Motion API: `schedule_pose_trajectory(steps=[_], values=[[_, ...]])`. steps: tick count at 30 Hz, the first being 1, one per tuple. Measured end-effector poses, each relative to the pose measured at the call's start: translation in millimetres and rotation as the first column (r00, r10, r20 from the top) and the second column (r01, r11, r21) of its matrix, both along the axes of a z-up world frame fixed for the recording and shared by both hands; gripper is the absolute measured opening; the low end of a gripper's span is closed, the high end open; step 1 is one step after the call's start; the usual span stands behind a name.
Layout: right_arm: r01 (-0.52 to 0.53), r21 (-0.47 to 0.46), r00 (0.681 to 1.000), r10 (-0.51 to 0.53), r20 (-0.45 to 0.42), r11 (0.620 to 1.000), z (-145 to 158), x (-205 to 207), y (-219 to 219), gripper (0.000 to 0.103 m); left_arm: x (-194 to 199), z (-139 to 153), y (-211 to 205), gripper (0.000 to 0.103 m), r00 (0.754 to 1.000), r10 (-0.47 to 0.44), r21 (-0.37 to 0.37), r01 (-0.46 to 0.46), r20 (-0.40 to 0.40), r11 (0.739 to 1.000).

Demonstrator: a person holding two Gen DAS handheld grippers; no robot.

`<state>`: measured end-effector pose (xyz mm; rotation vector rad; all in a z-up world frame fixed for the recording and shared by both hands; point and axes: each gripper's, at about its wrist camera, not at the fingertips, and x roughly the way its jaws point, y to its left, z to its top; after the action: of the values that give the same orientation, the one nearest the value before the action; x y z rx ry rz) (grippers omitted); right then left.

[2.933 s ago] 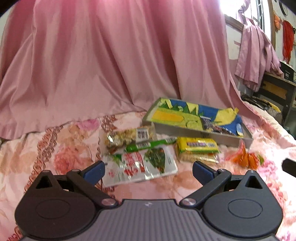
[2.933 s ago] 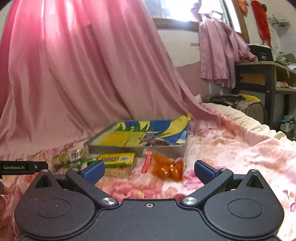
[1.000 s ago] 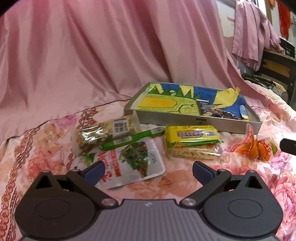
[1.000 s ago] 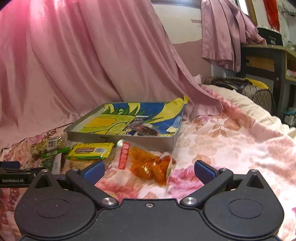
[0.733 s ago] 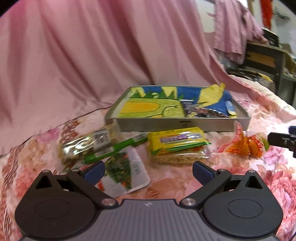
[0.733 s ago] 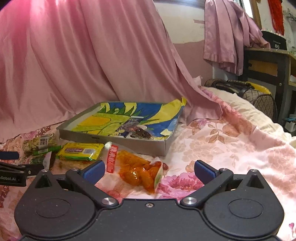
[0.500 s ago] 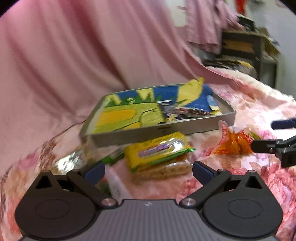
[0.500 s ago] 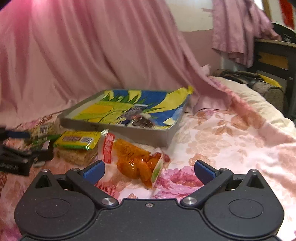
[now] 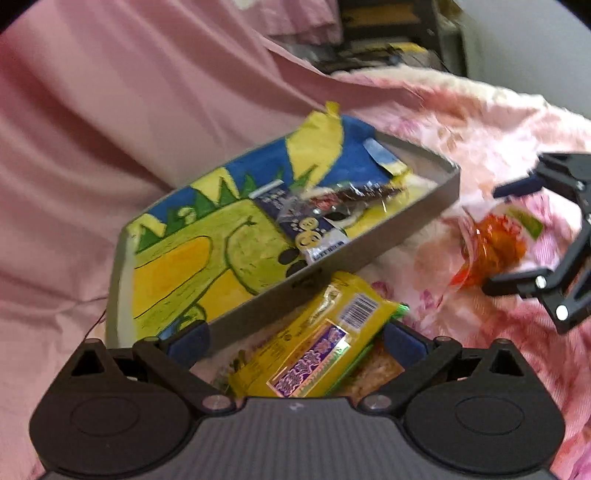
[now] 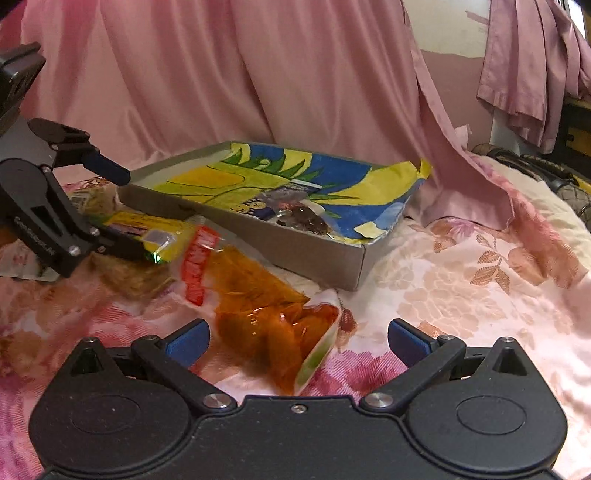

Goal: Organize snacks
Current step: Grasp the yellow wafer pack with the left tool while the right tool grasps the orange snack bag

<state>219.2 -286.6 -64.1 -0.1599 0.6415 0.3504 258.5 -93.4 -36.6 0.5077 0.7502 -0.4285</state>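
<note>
A shallow grey tray (image 9: 417,225) lined with a blue, yellow and green drawing lies on the flowered bedspread and holds dark snack packets (image 9: 314,218). My left gripper (image 9: 295,341) is open, its jaws on either side of a yellow cracker packet (image 9: 317,354) just in front of the tray. My right gripper (image 10: 295,339) is open around an orange snack bag (image 10: 266,317) lying on the bedspread. The tray also shows in the right wrist view (image 10: 295,254), with the yellow packet (image 10: 147,232) and the left gripper (image 10: 114,210) at the left.
Pink drapery (image 10: 221,74) hangs behind the tray. More snack packets (image 10: 88,195) lie left of the yellow one, partly hidden. A dark desk (image 9: 388,29) and hanging pink clothes (image 10: 532,74) stand at the right.
Both grippers have moved forward and down. The left now straddles the yellow packet, having swung right toward the tray; the right now straddles the orange bag. Both stay open.
</note>
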Motion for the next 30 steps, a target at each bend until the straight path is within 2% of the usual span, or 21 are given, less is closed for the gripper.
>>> schedule_pose_trajectory(steps=[4, 7, 10, 14, 16, 20, 26, 30], values=[[-0.01, 0.045, 1.0, 0.011, -0.018, 0.999, -5, 7, -3, 0.102, 7, -2, -2, 0.098, 0.997, -0.049, -0.005, 0.049, -0.064, 0.999], [-0.027, 0.075, 1.0, 0.028, -0.013, 0.997, -4, 6, -1, 0.096, 11, -1, -2, 0.092, 0.992, -0.068, -0.026, 0.066, -0.107, 0.998], [-0.055, 0.063, 0.998, 0.056, -0.023, 0.996, -5, 4, 5, 0.09, 15, 0, -1, 0.081, 0.984, -0.072, -0.04, 0.067, -0.161, 0.997], [-0.061, 0.038, 0.998, 0.061, -0.008, 0.997, -5, 1, 11, 0.084, 14, 2, -1, 0.073, 0.979, -0.06, -0.045, 0.052, -0.193, 0.998], [-0.051, 0.035, 0.999, 0.051, -0.009, 0.998, -5, 2, 12, 0.079, 13, 3, -2, 0.071, 0.978, -0.037, -0.045, 0.029, -0.204, 0.999], [-0.042, 0.03, 0.999, 0.042, -0.019, 0.999, -5, 2, 11, 0.078, 7, 6, -2, 0.07, 0.971, 0.048, -0.053, -0.063, -0.235, 0.997], [-0.046, -0.014, 0.999, 0.046, -0.011, 0.999, -5, -2, 17, 0.077, -14, 7, -13, 0.07, 0.951, 0.182, -0.055, -0.201, -0.248, 0.978], [-0.044, -0.037, 0.999, 0.045, 0.007, 0.998, -1, -9, 21, 0.074, -31, 10, -18, 0.059, 0.94, 0.233, -0.098, -0.264, -0.25, 0.959]])
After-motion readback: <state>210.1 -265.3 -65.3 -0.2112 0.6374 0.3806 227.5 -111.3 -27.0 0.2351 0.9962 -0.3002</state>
